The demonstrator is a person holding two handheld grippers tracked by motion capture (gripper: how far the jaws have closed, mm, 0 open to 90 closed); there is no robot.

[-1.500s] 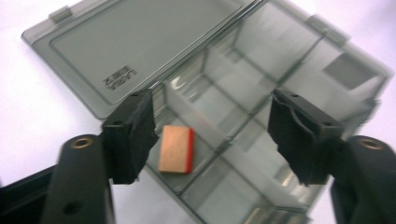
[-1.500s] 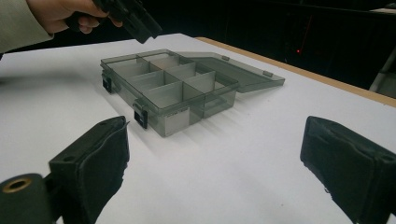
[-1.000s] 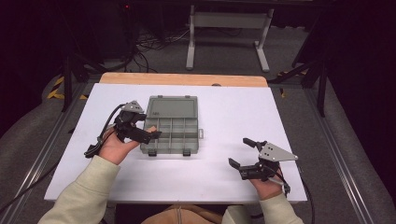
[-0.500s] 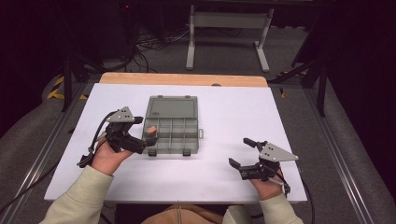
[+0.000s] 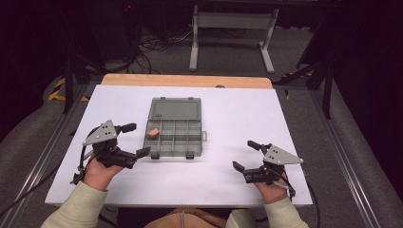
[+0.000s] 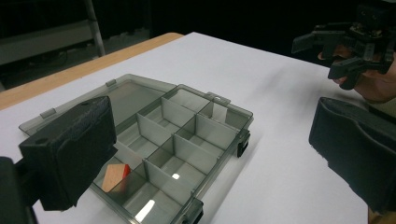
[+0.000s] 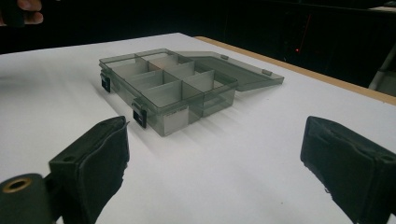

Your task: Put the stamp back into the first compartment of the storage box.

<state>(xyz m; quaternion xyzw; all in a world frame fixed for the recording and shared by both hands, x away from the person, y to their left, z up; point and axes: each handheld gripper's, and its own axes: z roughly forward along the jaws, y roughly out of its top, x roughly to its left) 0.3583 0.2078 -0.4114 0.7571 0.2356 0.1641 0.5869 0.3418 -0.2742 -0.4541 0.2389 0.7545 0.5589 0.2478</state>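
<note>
A grey see-through compartment box [image 5: 173, 133] lies open mid-table, its lid [image 5: 176, 109] folded flat toward the far side. A small orange-red block [image 5: 153, 133] rests in a left compartment, and it appears again as the block [image 6: 116, 176] in the left gripper view, behind the left jaw. My left gripper [image 5: 136, 140] hovers just left of the box [image 6: 154, 140], open and empty. My right gripper [image 5: 246, 155] rests near the front right of the table, open with nothing between its jaws, facing the box [image 7: 173, 88]. It shows far off as the right gripper [image 6: 327, 58].
The white table top [image 5: 237, 118] has bare room right of the box and along the front edge. A wooden strip [image 5: 185, 80] runs along the far edge. Beyond stand a metal stand [image 5: 233, 38] and cables on dark floor.
My left gripper has drawn back from the box toward the left and front, and the orange-red block now lies in a left compartment. The right gripper has stayed put.
</note>
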